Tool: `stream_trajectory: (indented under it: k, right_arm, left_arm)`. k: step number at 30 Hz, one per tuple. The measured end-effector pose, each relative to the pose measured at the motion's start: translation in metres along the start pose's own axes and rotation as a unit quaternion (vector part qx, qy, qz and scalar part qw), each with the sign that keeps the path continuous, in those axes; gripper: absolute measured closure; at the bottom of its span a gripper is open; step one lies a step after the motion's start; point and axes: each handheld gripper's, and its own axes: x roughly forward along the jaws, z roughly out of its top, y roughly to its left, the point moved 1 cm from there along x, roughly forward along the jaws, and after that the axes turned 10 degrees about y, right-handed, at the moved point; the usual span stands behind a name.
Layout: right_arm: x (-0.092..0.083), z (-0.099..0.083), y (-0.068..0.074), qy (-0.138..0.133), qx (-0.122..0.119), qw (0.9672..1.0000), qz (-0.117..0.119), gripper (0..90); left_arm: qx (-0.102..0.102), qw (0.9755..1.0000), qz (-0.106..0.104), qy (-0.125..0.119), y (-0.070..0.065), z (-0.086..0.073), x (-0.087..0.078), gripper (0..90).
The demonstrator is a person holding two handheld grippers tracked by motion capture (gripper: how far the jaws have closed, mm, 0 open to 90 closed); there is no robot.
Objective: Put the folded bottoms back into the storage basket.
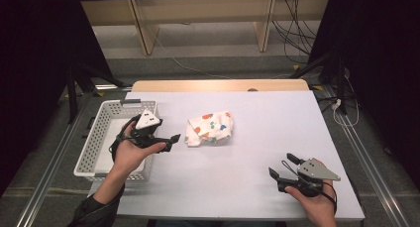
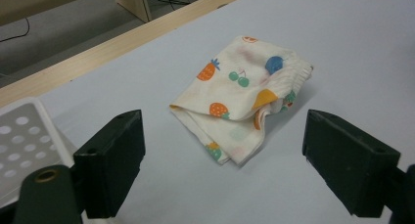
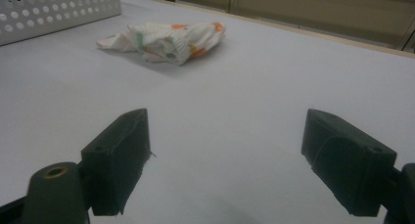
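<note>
From above, the cloth [image 1: 209, 128] lay mid-bench between the basket [image 1: 101, 133] and the right gripper [image 1: 284, 170], just beside the left gripper [image 1: 168, 138]; the left gripper view showed spread jaws facing the cloth [image 2: 242, 98]; the right gripper view showed spread jaws, with the cloth [image 3: 164, 41] well apart.

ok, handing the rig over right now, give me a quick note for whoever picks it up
Left tool: open, holding nothing, beside the white basket and pointed at the folded fruit-print cloth, short of touching it.
Right tool: open, holding nothing, low over the near right part of the table, well away from the cloth.
Cloth lies mid-table, just right of the basket, which looks to hold nothing.
Done: nothing grasped yet.
Left: probably close the left tool on the cloth and move it, likely into the basket.
</note>
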Motion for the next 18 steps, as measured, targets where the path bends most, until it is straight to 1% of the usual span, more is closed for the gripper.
stream_trajectory:
  k: [4, 8, 10, 18]
  right_arm:
    - [0.0, 0.0, 0.0, 0.002, 0.0, 1.0, 0.0, 19.0]
    - [0.0, 0.0, 0.0, 0.0, 0.0, 1.0, 0.0, 19.0]
    - [0.0, 0.0, 0.0, 0.003, -0.001, 1.0, -0.001, 19.0]
    - [0.0, 0.0, 0.0, -0.001, 0.0, 1.0, 0.0, 19.0]
  left_arm:
    - [0.01, 0.9999, -0.01, -0.001, -0.003, 0.004, 0.005, 15.5]
    - [0.011, 0.9999, -0.008, -0.003, -0.004, 0.006, 0.006, 15.6]
    - [0.011, 0.9999, -0.009, -0.003, -0.004, 0.006, 0.006, 15.6]
    - [0.023, 0.9996, -0.017, -0.002, -0.011, 0.011, 0.012, 15.5]
